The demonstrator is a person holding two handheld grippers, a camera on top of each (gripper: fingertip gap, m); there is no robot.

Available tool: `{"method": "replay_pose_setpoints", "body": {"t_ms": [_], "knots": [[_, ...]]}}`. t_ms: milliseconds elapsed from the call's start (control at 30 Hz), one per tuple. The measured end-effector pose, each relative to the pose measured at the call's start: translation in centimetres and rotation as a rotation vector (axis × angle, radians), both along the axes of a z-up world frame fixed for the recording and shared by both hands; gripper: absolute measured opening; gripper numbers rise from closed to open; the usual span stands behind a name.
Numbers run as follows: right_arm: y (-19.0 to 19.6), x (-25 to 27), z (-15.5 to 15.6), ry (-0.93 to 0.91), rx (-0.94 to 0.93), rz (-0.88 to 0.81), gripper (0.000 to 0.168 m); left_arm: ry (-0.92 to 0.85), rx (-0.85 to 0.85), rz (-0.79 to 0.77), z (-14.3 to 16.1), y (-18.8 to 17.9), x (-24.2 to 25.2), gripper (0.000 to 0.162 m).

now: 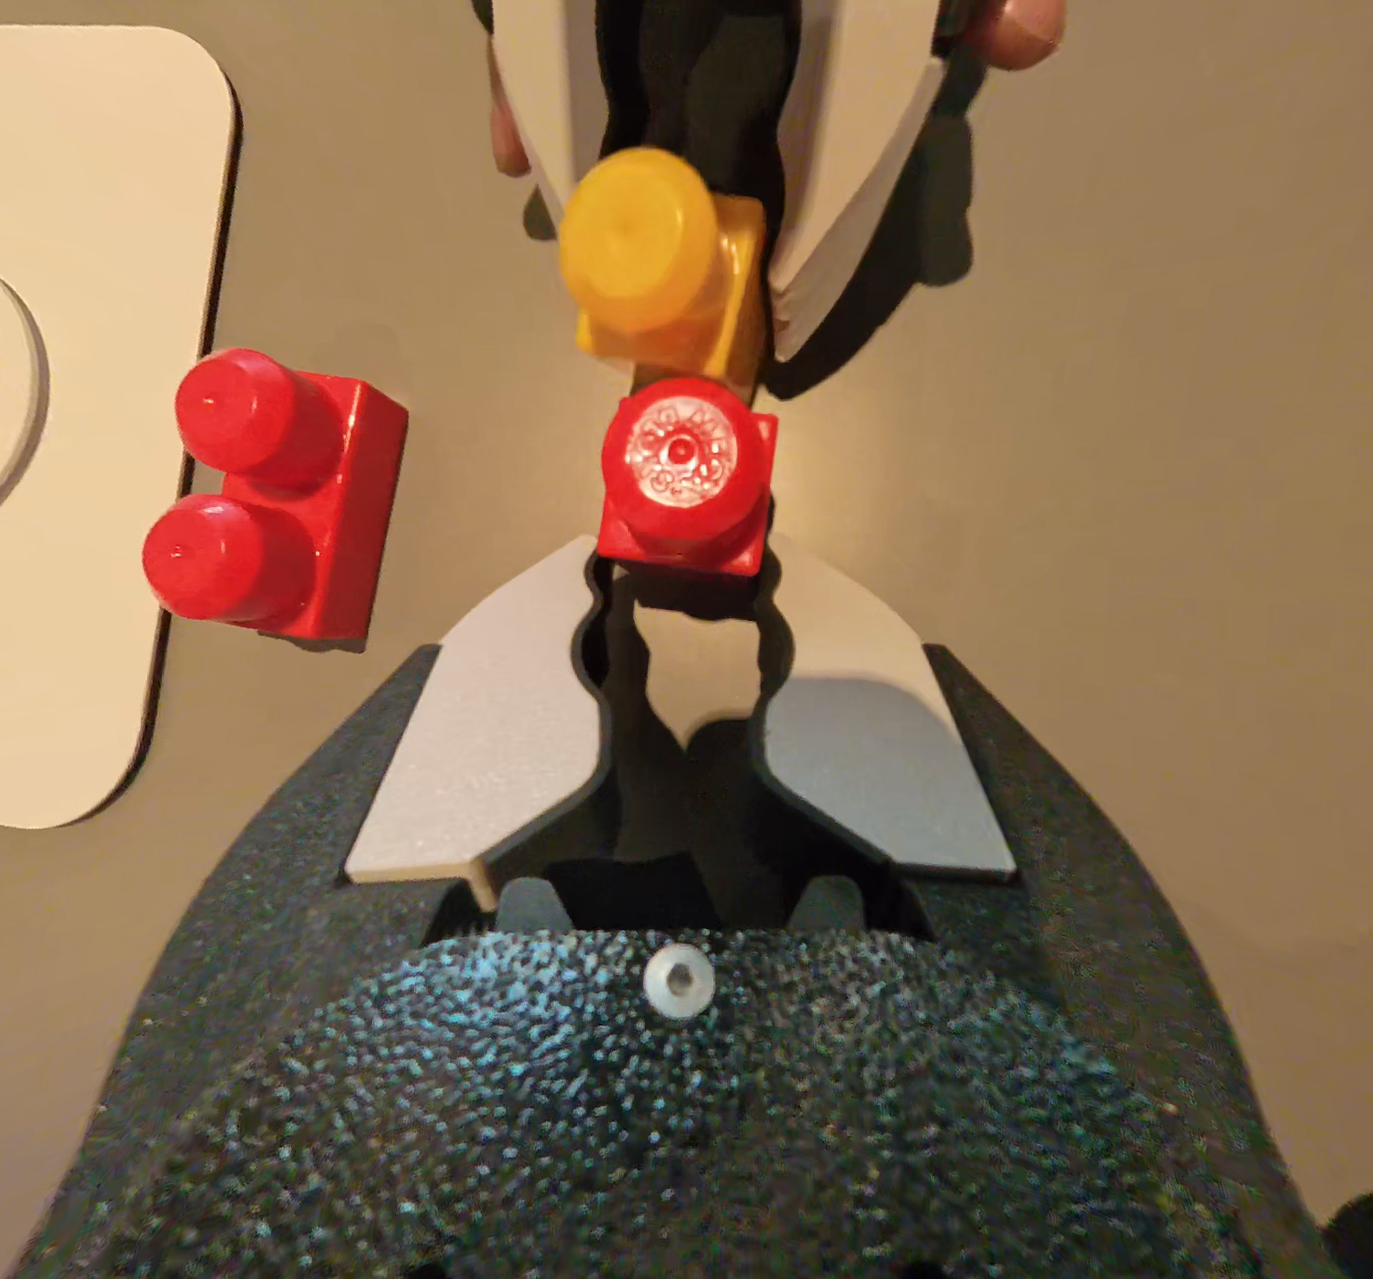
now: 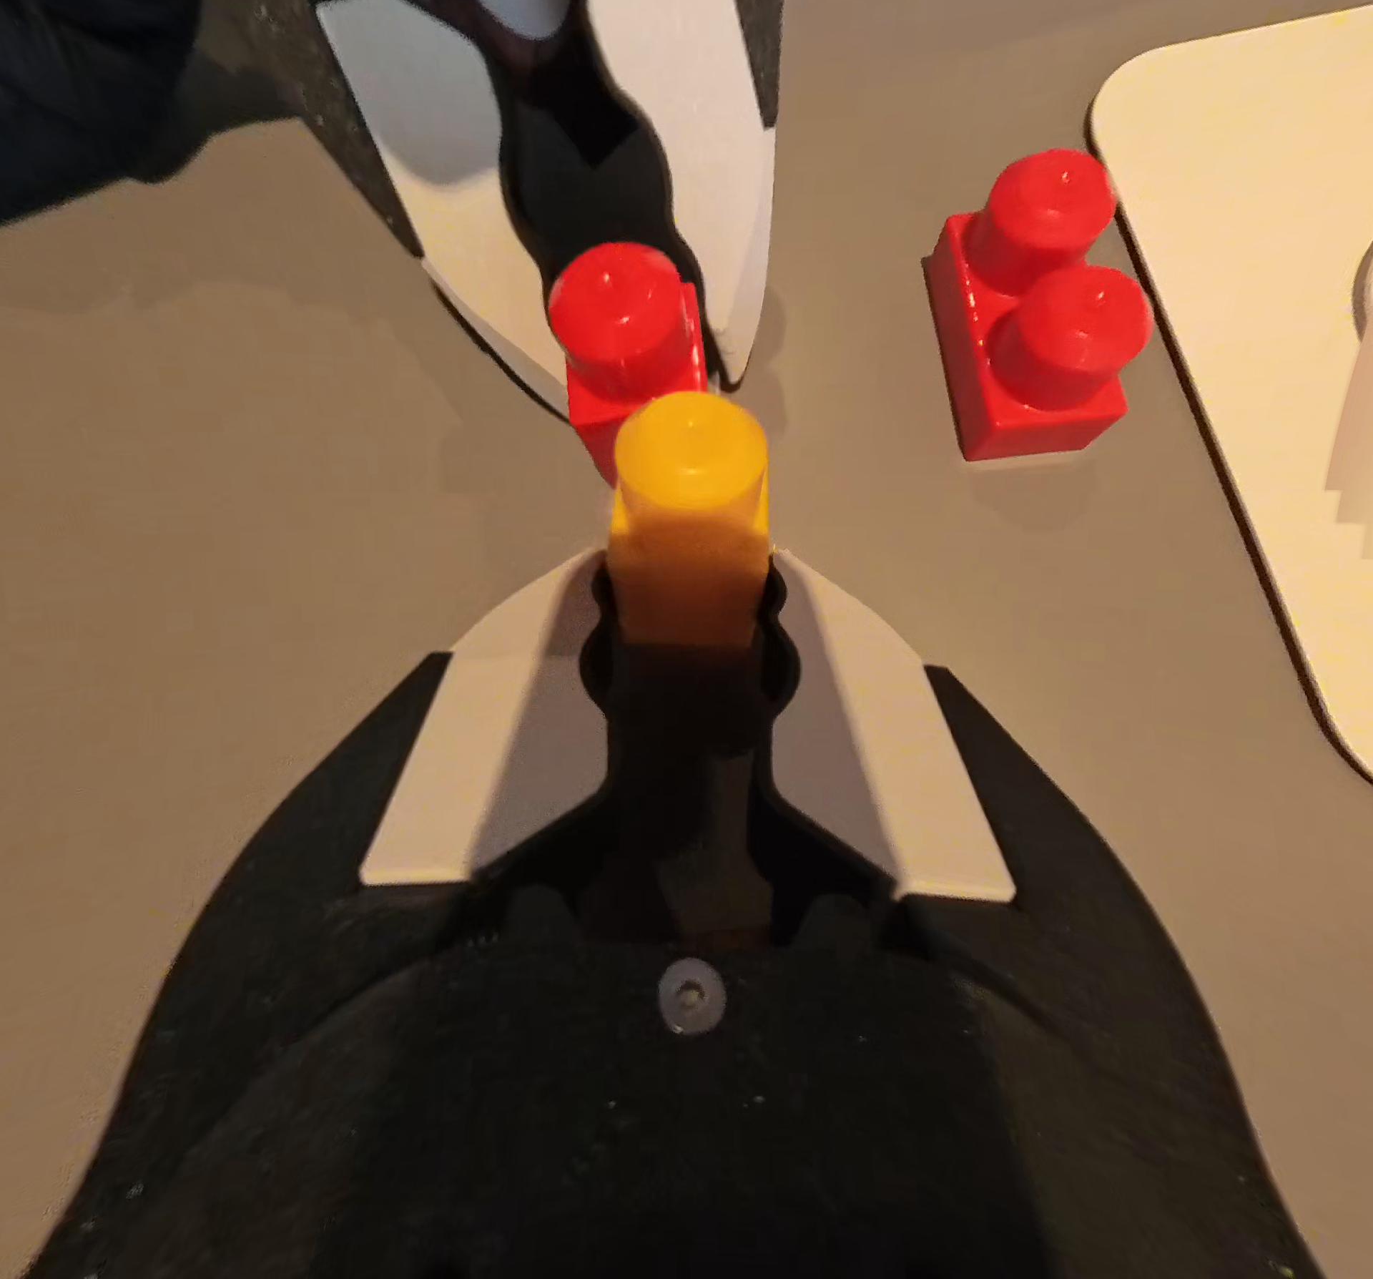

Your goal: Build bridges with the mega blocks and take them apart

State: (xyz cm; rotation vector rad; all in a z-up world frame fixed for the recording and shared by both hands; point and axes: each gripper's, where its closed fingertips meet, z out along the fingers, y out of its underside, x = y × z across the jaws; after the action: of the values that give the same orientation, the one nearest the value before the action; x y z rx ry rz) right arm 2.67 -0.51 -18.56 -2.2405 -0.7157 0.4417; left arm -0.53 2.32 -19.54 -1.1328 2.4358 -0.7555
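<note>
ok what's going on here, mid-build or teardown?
Can't tell which from this moment. A person holds a gripper in each hand, facing each other over the table. The left gripper is closed on a single-stud red block; the right gripper is closed on a single-stud yellow block. The two blocks sit right next to each other; whether they touch is unclear. A two-stud red block lies apart on the table, by a white board.

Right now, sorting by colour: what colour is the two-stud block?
Red two-stud block, clearest in the right wrist view.
</note>
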Motion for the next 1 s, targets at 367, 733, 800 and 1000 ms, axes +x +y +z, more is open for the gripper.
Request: {"method": "replay_pose_setpoints", "body": {"t_ms": [367, 733, 800, 1000], "knots": [[-1.2, 0.4, -0.1, -0.057, 0.041, 0.099, 0.037, -0.019, -0.098, 0.001, -0.1, -0.8, 0.5, 0.036], [-2.0, -1.0, -0.1, -0.033, 0.025, 0.283, 0.037, -0.020, -0.127, -0.033, -0.2, -1.5, 0.3, 0.038], [-1.5, -0.8, -0.1, -0.039, 0.031, 0.268, 0.037, -0.017, -0.132, -0.038, -0.2, -1.7, 0.3, 0.038], [-1.2, -0.7, -0.6, -0.095, 0.035, 0.253, 0.044, -0.013, -0.153, -0.027, -0.1, -2.0, 0.3, 0.040]]}}
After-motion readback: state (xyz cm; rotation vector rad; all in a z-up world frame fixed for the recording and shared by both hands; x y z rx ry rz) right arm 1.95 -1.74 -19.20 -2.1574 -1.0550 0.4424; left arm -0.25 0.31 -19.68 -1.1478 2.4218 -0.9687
